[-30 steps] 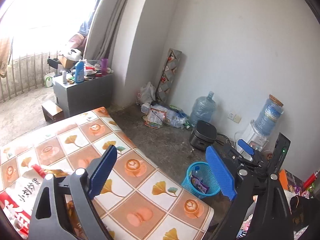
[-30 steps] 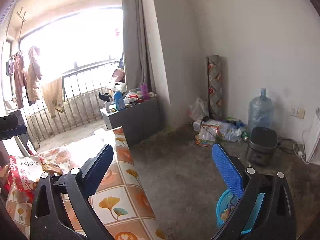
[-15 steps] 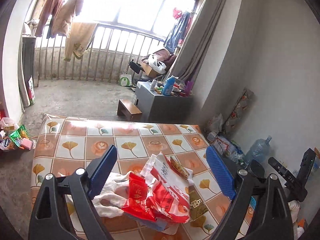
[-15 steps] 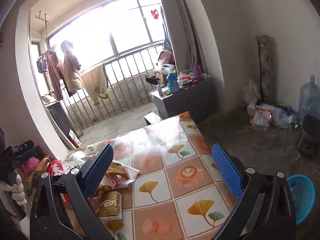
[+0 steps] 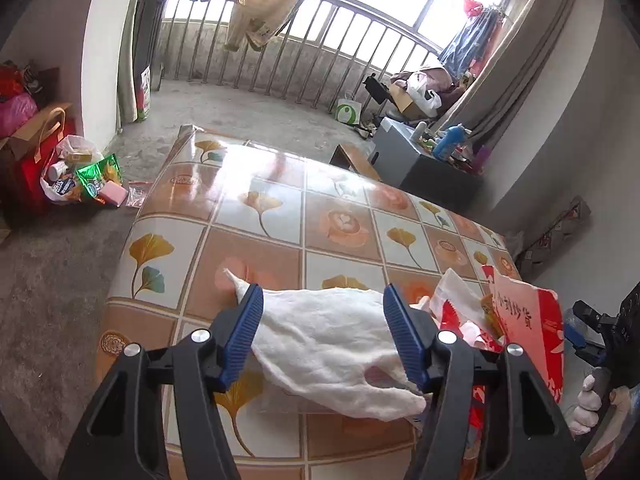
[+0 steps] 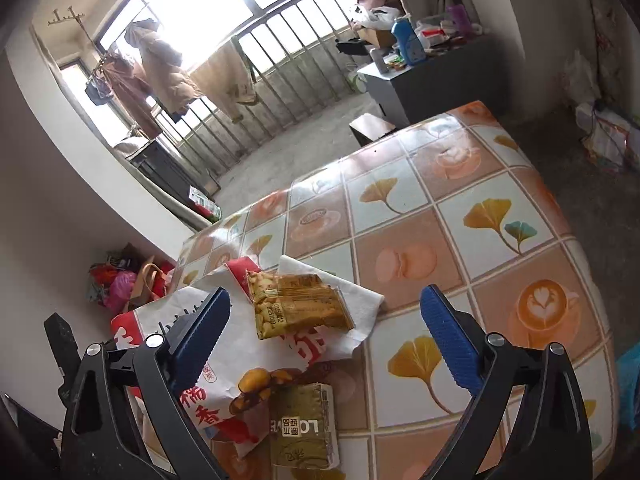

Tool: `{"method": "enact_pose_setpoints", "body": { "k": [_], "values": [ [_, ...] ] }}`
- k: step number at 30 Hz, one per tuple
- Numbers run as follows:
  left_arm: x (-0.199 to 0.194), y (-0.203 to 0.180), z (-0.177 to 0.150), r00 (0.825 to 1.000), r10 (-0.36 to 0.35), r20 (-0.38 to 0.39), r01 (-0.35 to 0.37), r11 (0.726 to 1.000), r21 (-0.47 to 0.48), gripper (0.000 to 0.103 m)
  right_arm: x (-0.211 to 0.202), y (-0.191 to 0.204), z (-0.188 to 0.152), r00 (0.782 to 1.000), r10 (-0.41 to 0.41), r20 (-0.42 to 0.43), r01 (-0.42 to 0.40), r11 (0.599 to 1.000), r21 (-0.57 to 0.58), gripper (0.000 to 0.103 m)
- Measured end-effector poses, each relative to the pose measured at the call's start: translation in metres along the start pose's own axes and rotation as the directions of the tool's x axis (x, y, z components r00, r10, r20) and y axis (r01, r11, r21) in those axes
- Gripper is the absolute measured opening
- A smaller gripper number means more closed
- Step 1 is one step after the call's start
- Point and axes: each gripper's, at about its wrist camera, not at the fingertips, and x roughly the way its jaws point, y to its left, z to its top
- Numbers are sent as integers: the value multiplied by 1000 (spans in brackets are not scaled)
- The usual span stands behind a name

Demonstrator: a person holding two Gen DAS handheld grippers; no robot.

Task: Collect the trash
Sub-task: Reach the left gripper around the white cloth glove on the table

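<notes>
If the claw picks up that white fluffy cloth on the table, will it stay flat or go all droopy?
Probably droopy. The white cloth lies limp and wrinkled on the table, so it should sag from the left claw. It looks thin and fuzzy, so likely light. Its fuzzy surface probably grips the ribbed pads rather than slipping.

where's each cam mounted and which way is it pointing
Left wrist: on the left tool, looking down its open fingers at the white cloth on the tiled table; the person's gloved right hand shows at right.
Right wrist: on the right tool, open above the yellow snack packet.
Shared: the table and the red-and-white bag.
</notes>
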Motion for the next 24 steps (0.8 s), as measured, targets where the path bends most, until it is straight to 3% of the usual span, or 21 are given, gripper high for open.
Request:
{"method": "enact_pose_setpoints", "body": {
  "k": [4, 10, 15, 24],
  "values": [
    [39, 17, -6, 996, -20, -85, 14, 997, -72, 42, 47, 9, 7, 995, -3, -99, 0, 1000, -23, 76],
    [68, -8, -7, 987, -111, -117, 109, 994, -27, 34, 97, 20, -1, 967, 28, -254, -43, 998, -56, 65],
    [78, -42, -19, 967, -192, -165, 205, 977, 62, 34, 88, 28, -10, 959, 65, -275, -93, 992, -89, 63],
    [71, -81, -53, 916, -318, -245, 353, 929, 112, 34, 53, 12, -31, 960, 51, -276, -87, 989, -121, 61]
  ]
}}
